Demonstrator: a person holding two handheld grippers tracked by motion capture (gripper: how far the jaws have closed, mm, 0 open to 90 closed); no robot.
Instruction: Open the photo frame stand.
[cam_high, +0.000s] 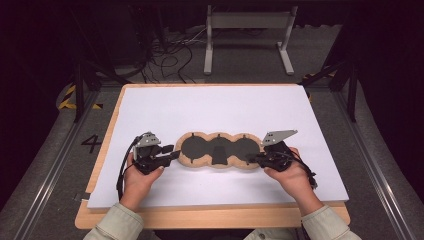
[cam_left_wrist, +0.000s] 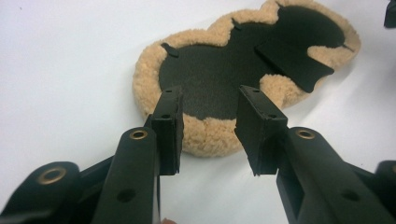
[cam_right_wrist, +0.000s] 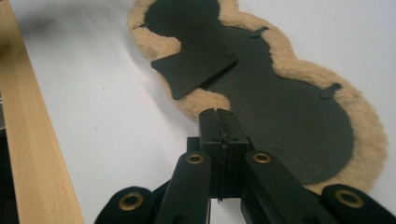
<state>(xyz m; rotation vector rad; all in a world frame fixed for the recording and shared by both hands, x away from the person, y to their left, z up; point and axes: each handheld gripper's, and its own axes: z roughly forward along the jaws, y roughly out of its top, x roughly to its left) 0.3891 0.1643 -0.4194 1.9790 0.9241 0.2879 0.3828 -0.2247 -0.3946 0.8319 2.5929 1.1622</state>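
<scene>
A three-lobed pad (cam_high: 196, 147) lies flat on the white sheet, black face up with a tan fleece rim. A black flap (cam_high: 218, 154) crosses its middle. My left gripper (cam_high: 170, 152) is at the pad's left end and open. In the left gripper view its jaws (cam_left_wrist: 210, 116) stand apart just above the fleece rim of the pad (cam_left_wrist: 210, 74), pressing on nothing. My right gripper (cam_high: 252, 159) is at the right end. In the right gripper view its jaws (cam_right_wrist: 219, 114) are shut together over the near edge of the pad (cam_right_wrist: 280, 112). I cannot tell if they pinch any fleece.
The white sheet (cam_high: 215, 107) covers a wooden table whose bare edge (cam_right_wrist: 32, 140) runs close beside the right gripper. Behind the table stand a white metal frame (cam_high: 247, 22) and loose cables (cam_high: 170, 55) on the floor.
</scene>
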